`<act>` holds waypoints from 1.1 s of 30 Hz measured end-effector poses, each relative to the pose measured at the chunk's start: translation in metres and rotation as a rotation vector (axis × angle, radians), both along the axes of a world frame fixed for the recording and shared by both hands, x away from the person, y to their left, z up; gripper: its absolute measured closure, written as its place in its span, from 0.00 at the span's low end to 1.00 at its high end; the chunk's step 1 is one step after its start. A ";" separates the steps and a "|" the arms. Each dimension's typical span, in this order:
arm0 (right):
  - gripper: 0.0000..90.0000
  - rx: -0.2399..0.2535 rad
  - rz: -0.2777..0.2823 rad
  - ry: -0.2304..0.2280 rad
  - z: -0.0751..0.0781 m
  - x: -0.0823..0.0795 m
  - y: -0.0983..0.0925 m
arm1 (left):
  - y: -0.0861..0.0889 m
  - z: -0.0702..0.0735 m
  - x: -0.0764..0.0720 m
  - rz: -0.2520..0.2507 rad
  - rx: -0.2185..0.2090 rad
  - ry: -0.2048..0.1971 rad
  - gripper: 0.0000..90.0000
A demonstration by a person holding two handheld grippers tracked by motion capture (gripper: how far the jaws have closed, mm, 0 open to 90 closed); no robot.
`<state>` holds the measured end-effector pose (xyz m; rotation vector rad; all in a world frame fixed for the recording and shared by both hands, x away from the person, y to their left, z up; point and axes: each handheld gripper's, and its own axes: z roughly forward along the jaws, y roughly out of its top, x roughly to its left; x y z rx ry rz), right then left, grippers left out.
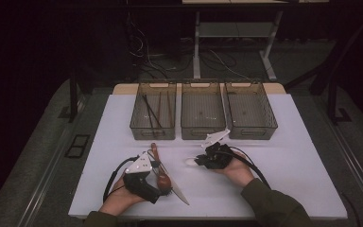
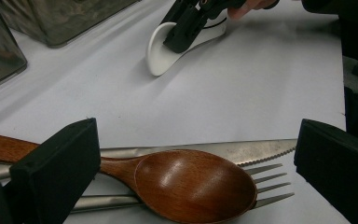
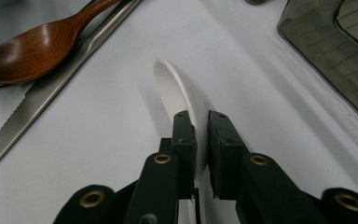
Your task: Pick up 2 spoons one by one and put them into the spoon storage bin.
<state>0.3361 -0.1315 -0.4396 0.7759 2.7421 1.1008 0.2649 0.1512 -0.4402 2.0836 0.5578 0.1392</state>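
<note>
A white ceramic spoon (image 3: 177,84) lies on the white table, and my right gripper (image 3: 202,123) is shut on its handle, pads pressing both sides. From above, this gripper (image 1: 199,161) and the white spoon (image 1: 189,162) sit at the table's middle. My left gripper (image 2: 199,140) stands open, its jaws wide on either side of a brown wooden spoon (image 2: 196,184) that rests on a serrated knife (image 2: 242,151) and a fork (image 2: 270,184). The left gripper (image 1: 163,183) is at the front left, over the wooden spoon (image 1: 162,179) and knife (image 1: 180,195).
Three smoky plastic trays stand in a row at the back: the left tray (image 1: 136,124) holds chopsticks, beside it the middle tray (image 1: 203,133) and the right tray (image 1: 270,124). White table surface (image 1: 302,161) stretches to the right.
</note>
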 end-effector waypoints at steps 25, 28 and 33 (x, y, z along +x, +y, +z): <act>0.91 0.091 -0.064 -0.063 0.039 0.012 -0.040 | 0.005 0.000 0.002 0.017 -0.017 -0.001 0.00; 0.91 0.102 -0.069 -0.072 0.043 0.013 -0.044 | 0.004 0.000 0.001 0.016 -0.016 -0.003 0.00; 0.91 0.109 -0.080 -0.079 0.048 0.016 -0.049 | 0.004 0.000 0.002 0.013 -0.015 0.000 0.00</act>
